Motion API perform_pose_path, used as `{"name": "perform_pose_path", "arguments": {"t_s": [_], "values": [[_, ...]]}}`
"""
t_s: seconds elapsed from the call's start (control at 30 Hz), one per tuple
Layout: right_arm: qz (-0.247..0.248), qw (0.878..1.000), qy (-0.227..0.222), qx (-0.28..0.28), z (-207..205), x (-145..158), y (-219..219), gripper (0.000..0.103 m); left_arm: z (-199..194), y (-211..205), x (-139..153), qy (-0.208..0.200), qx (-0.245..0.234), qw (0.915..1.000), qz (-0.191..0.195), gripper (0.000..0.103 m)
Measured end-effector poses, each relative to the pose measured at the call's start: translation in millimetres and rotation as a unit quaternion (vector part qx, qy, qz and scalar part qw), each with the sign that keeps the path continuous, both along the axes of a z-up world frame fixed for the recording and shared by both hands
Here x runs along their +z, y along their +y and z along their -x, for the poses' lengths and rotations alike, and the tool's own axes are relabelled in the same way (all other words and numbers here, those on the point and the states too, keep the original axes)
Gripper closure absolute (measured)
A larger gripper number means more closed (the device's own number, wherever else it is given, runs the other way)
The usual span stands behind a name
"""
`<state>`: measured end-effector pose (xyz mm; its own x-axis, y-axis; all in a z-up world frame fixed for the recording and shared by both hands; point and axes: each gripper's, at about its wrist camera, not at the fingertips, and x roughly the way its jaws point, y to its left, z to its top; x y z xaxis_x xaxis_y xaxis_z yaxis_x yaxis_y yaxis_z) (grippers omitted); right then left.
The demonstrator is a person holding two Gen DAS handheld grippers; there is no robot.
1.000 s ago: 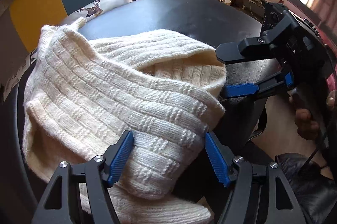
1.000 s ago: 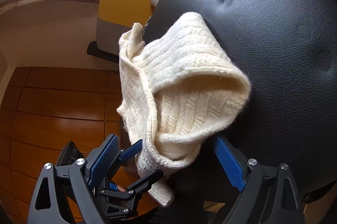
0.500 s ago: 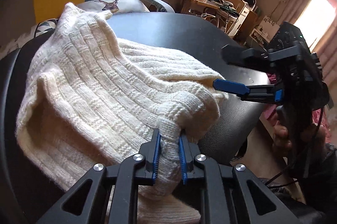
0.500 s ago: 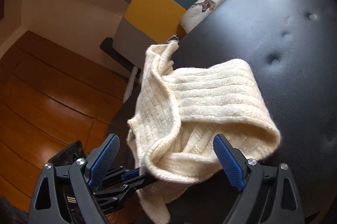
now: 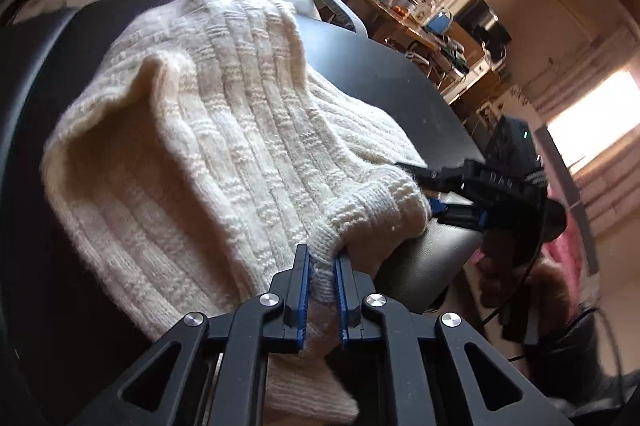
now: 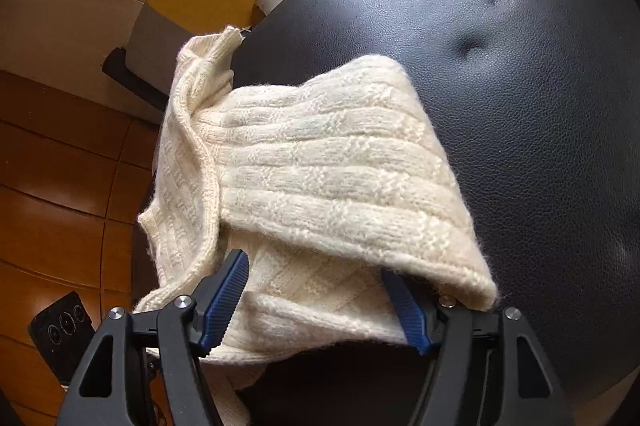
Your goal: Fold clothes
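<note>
**Gathering the knit's near edge for a fold**

Pinching a ridge of the cream knitted garment (image 5: 224, 153), the left gripper (image 5: 322, 290) has its blue pads narrowed hard onto the fabric at the near hem. The garment lies bunched on the black padded surface (image 6: 520, 85), one part spilling over the surface's edge toward the wooden floor (image 6: 60, 165).

The right gripper (image 6: 316, 296) is closing, its jaws still apart, with a fold of the knit lying between them; the pads do not appear to press on it yet. The upper layer drapes over its right finger.

The step in hand looks like securing two hold points along the near edge. The next move calls for the right jaws to finish biting both layers, then for both hands to lift and carry the edge together so the knit opens flat rather than twists.

Both grippers angle downward toward the surface. In the left wrist view the right one reaches in from the side, a hand (image 5: 496, 274) on its handle.
</note>
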<state>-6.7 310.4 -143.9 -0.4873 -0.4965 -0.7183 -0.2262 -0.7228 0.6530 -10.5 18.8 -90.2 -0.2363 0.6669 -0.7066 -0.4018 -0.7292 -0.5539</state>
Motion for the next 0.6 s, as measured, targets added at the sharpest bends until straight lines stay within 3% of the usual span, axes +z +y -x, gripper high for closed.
{"name": "perform_pose_path", "arguments": {"t_s": [0.07,0.17,0.33,0.47,0.6], "values": [[-0.015,1.000,-0.006,0.004,0.0,0.8,0.4,0.045,1.5,-13.0,12.7,0.005,0.008,0.9997,-0.020,0.092],[-0.012,1.000,-0.010,0.003,3.5,0.4,1.5,0.046,7.4,-27.5,25.3,0.013,0.019,0.9995,-0.021,0.092],[-0.012,1.000,-0.008,0.003,5.0,1.4,0.1,0.046,34.0,-47.5,-0.7,-0.017,0.073,0.9959,0.050,0.089],[-0.030,0.999,-0.009,0.011,9.5,3.5,-6.4,0.046,41.8,-72.0,6.9,0.005,0.128,0.9879,0.088,0.087],[-0.042,0.999,-0.008,0.016,10.2,5.0,-8.5,0.046,28.7,-92.3,19.2,0.035,0.139,0.9819,0.123,0.085]]}}
